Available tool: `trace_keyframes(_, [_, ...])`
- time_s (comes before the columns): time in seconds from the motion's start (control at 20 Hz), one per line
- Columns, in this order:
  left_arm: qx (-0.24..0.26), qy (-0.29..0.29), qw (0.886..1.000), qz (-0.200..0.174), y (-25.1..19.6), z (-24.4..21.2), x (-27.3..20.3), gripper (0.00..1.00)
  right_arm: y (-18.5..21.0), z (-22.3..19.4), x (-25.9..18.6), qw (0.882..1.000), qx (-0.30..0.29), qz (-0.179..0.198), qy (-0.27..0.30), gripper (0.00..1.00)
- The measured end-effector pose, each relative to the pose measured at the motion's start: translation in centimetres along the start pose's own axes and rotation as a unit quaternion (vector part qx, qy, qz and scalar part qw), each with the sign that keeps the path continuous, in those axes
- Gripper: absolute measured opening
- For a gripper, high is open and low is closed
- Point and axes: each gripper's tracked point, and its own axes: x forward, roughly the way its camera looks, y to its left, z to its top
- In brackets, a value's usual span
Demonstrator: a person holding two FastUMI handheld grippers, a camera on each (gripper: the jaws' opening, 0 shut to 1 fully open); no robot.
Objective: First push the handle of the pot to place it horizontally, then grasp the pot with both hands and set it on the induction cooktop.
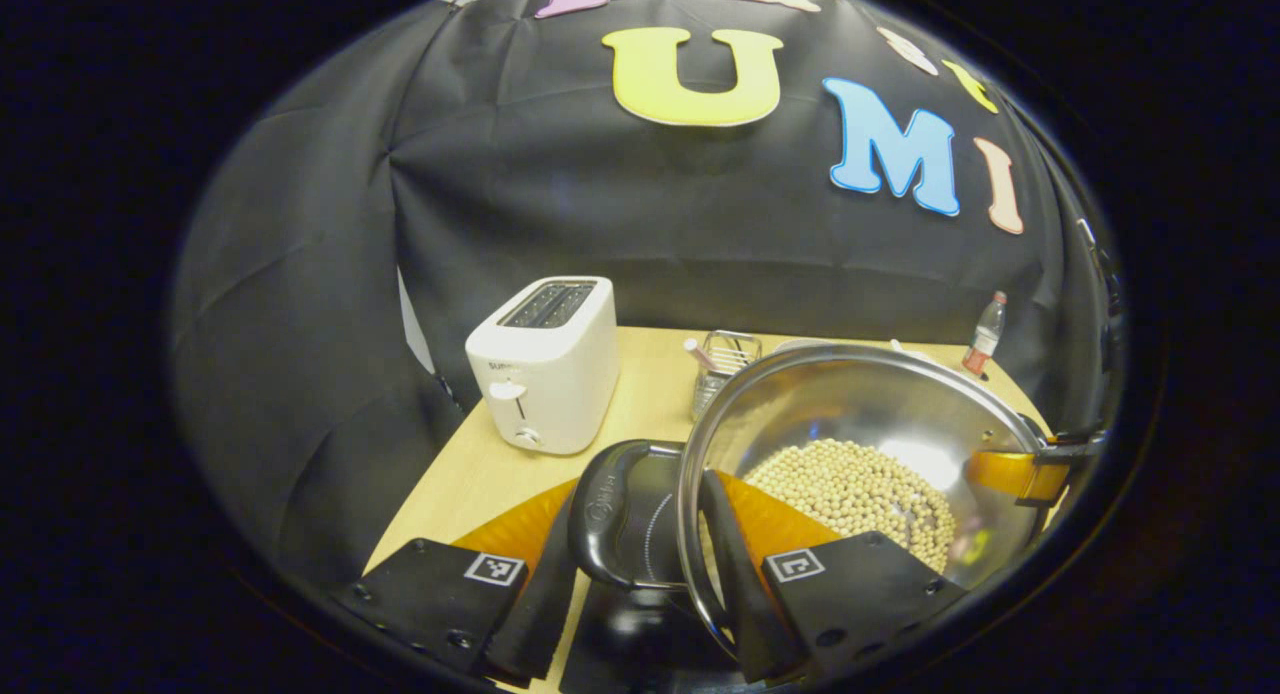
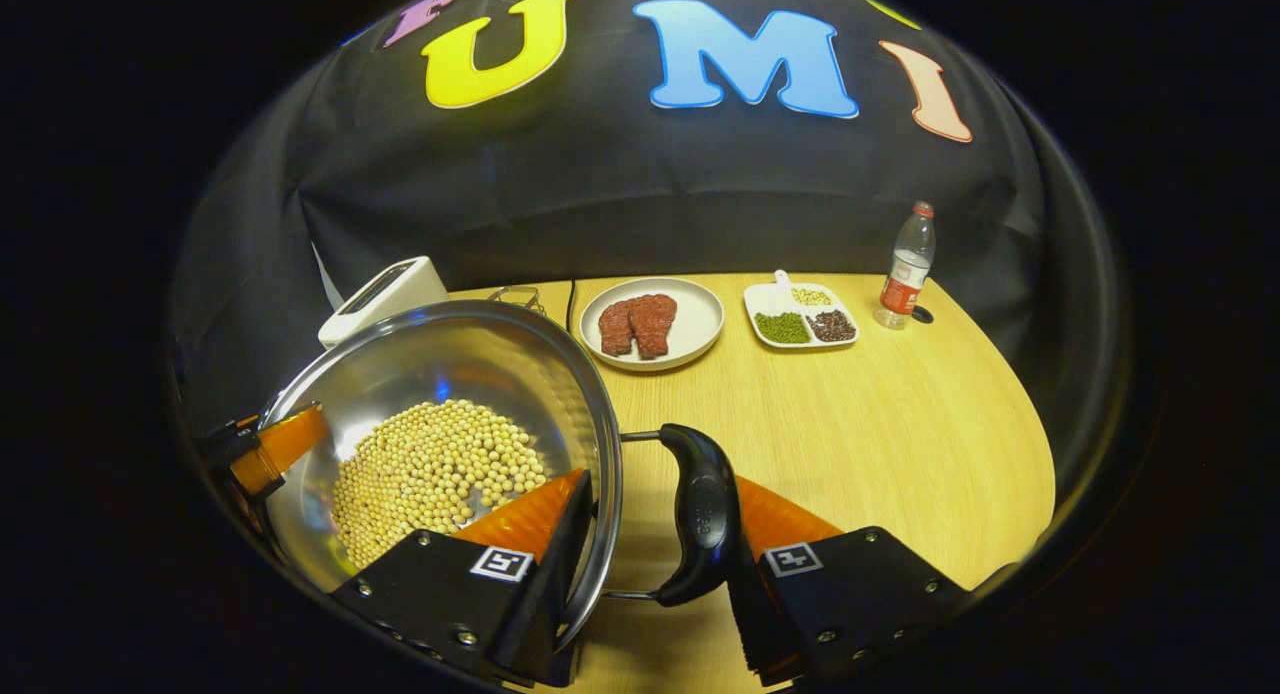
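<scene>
A steel pot (image 1: pixel 870 394) holding pale soybeans (image 1: pixel 860 494) hangs between my two grippers. In the left gripper view my left gripper (image 1: pixel 643 489) is shut on the pot's black side handle (image 1: pixel 615 514), with one finger outside the handle and the other inside the rim. A glossy black surface (image 1: pixel 630 629), apparently the induction cooktop, lies under that handle. In the right gripper view my right gripper (image 2: pixel 660 484) is shut on the opposite black handle (image 2: pixel 705 514) of the pot (image 2: pixel 450 364), one finger inside the rim. Each view shows the other gripper's finger at the far rim.
A white toaster (image 1: pixel 545 359) and a wire rack (image 1: pixel 725 359) stand behind the pot. On the wooden table (image 2: pixel 880 444) beyond it are a plate of meat (image 2: pixel 652 324), a divided dish of beans (image 2: pixel 800 319) and a water bottle (image 2: pixel 908 269).
</scene>
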Motion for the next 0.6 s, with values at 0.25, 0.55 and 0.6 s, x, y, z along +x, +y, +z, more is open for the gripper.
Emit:
trace_keyframes(0.25, [-0.004, 0.011, 1.0, -0.001, 0.0, 0.0, 0.1, 0.74, 2.1, -1.4, 2.3, 1.0, -0.003, -0.007, 0.011, 0.69])
trace_keyframes(0.55, [-0.01, 0.018, 1.0, -0.005, -0.2, -0.5, 0.3, 0.74, 3.5, -2.2, 4.4, 1.0, -0.008, -0.012, 0.015, 0.69])
trace_keyframes(0.6, [-0.011, 0.023, 1.0, -0.006, -0.3, -0.5, 0.4, 0.74, 3.6, -2.3, 4.6, 1.0, -0.01, -0.014, 0.016, 0.69])
